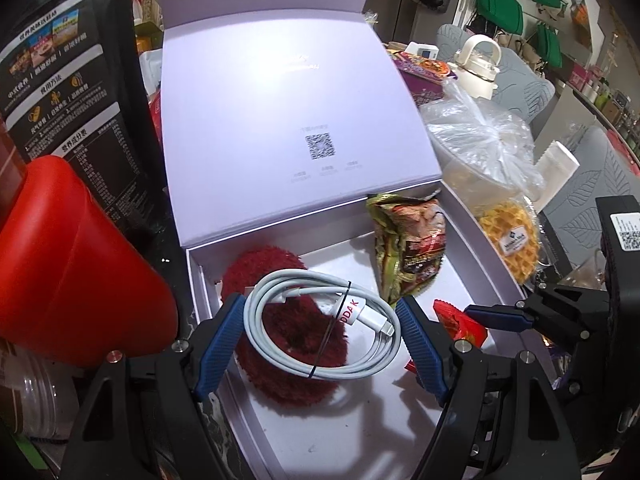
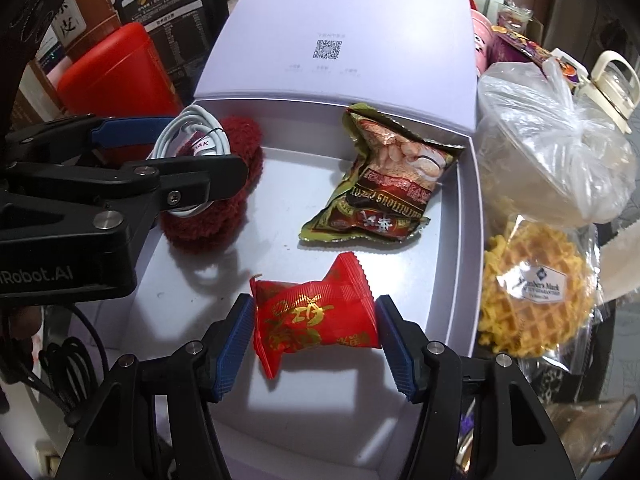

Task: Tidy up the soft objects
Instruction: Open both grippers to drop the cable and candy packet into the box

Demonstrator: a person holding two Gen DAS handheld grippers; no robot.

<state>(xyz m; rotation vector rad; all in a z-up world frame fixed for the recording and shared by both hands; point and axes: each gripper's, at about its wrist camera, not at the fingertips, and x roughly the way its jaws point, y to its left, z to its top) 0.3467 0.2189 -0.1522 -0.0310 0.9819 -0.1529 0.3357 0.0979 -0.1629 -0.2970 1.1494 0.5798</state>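
Two grippers hang over the open lilac box [image 1: 224, 280], both pitched steeply down into it.

From your left wrist camera: your left gripper [image 1: 322, 334] holds the coiled white cable [image 1: 320, 320] between its blue pads; the left pad [image 1: 218, 344] touches the coil's outer edge and the right pad [image 1: 420, 344] sits against its other side, so the jaws are closed on the cable at a fairly wide spread; the coil lies over the dark red fuzzy cloth [image 1: 288, 360], which rests on the box floor near the left wall; the crumpled snack packet [image 1: 408, 248] sits farther back, towards the right wall; your right gripper [image 1: 500, 318] enters from the right edge, one blue finger level above the red candy wrapper [image 1: 460, 322]; the lid [image 1: 280, 120] stands tilted back behind the tray.

From your right wrist camera: your right gripper [image 2: 316, 336] straddles the red candy wrapper [image 2: 316, 320], which sits between the pads; the left pad [image 2: 232, 344] touches the wrapper's edge and the right pad [image 2: 396, 344] lies right beside its other end; whether they press on it you cannot tell from here; your left gripper [image 2: 160, 148] reaches in from the left edge, its fingers on either side of the white cable [image 2: 188, 132] over the fuzzy cloth [image 2: 224, 208]; the snack packet [image 2: 380, 184] lies flat in the middle of the box [image 2: 452, 264]; outside the right wall sit a bagged waffle [image 2: 532, 292] and a clear plastic bag [image 2: 552, 148].
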